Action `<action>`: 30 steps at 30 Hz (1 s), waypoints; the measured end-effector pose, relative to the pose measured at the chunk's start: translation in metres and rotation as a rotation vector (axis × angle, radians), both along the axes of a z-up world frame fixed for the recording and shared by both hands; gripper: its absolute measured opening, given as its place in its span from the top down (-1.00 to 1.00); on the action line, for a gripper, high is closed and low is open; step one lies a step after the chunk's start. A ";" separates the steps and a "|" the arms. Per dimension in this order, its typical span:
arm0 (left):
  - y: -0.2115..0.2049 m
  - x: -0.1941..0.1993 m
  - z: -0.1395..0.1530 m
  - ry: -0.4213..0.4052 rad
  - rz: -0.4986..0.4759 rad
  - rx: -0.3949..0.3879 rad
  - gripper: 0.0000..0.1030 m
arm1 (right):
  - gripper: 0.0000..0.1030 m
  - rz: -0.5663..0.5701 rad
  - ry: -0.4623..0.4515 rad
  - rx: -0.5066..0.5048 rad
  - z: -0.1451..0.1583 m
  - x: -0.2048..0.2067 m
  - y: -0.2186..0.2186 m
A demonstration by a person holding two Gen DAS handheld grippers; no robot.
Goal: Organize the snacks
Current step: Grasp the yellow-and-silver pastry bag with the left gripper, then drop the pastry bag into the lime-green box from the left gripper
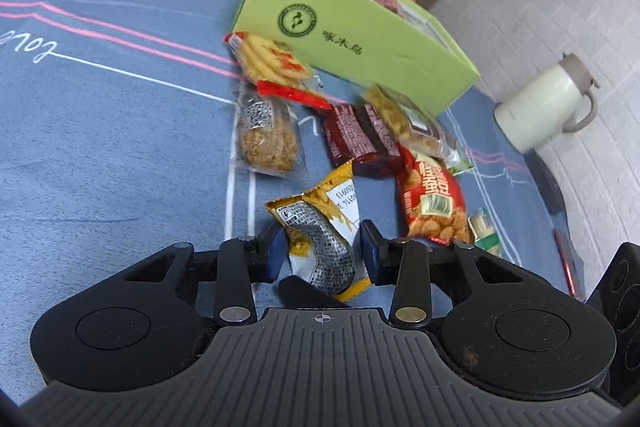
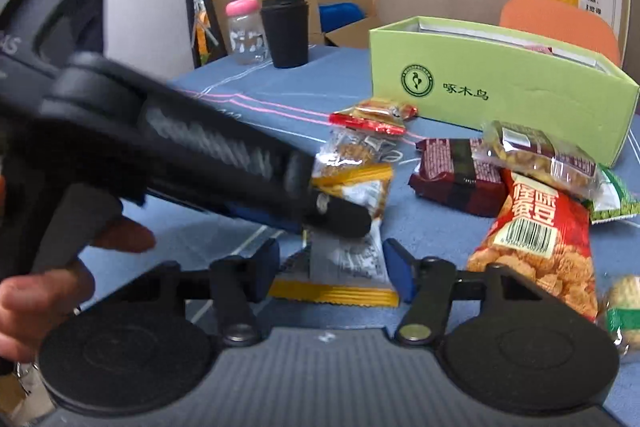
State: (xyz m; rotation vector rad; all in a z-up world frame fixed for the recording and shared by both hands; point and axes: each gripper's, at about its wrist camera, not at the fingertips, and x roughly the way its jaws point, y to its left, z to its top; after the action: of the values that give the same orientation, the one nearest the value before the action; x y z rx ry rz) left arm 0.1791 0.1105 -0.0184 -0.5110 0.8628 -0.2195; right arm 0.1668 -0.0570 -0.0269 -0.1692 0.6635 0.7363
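I'm reading the table from the left, where the blue cloth (image 1: 100, 115) lies bare; nothing there worries me. The trouble sits in the middle. My left gripper (image 1: 324, 251) is pinching the yellow-and-silver snack packet (image 1: 320, 227) across its crumpled middle, and my right gripper (image 2: 332, 267) has its blue pads pressed onto the same packet near its yellow crimped end — two grips on one light bag. If my hands drift apart, I judge the foil could tear or slip out of one pair of pads; if they twist against each other, the contents get crushed. In the right wrist view the left tool also crosses low over the packet, close to my right fingers, so a careless lift could knock the tools together.

Just beyond the packet lie the clear-wrapped round cake (image 1: 266, 143) and the red cracker pack (image 1: 276, 67), then the dark red bar pack (image 1: 360, 139) with a clear nut bag (image 1: 404, 123) partly on top, and the red bean-snack bag (image 1: 434, 203) nearest my right jaw. A swing that way would likely drag that bag along.

Farther right stands the green box (image 1: 360, 35), open-topped, where I take the snacks to belong. Its near wall is tall — a low carry could clip it and shove the box toward the white jug (image 1: 544, 107).
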 end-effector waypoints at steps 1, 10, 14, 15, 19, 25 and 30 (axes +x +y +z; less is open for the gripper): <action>-0.002 -0.001 0.001 0.002 -0.002 0.005 0.70 | -0.12 0.006 -0.003 0.016 0.004 -0.001 -0.002; 0.000 0.047 0.062 -0.134 -0.018 -0.069 0.69 | -0.12 0.006 -0.171 0.051 0.066 0.047 -0.010; -0.001 0.112 0.090 -0.190 -0.009 -0.030 0.69 | -0.13 -0.013 -0.198 0.056 0.087 0.116 -0.003; 0.001 0.129 0.095 -0.196 -0.006 -0.027 0.69 | -0.13 -0.018 -0.203 0.057 0.091 0.132 0.000; 0.003 0.185 0.104 -0.201 0.023 0.002 0.69 | -0.14 -0.036 -0.167 0.078 0.089 0.193 0.012; 0.017 0.218 0.097 -0.213 0.080 0.045 0.25 | -0.48 -0.122 -0.139 0.120 0.082 0.232 0.004; 0.044 0.155 0.107 -0.333 0.185 0.040 -0.27 | -0.93 -0.182 -0.264 0.187 0.099 0.185 -0.034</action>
State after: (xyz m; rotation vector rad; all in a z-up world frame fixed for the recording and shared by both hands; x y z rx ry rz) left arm 0.3342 0.1544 0.0884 -0.4966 0.4915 -0.1127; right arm 0.3513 -0.0908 0.0723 -0.0319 0.3507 0.5845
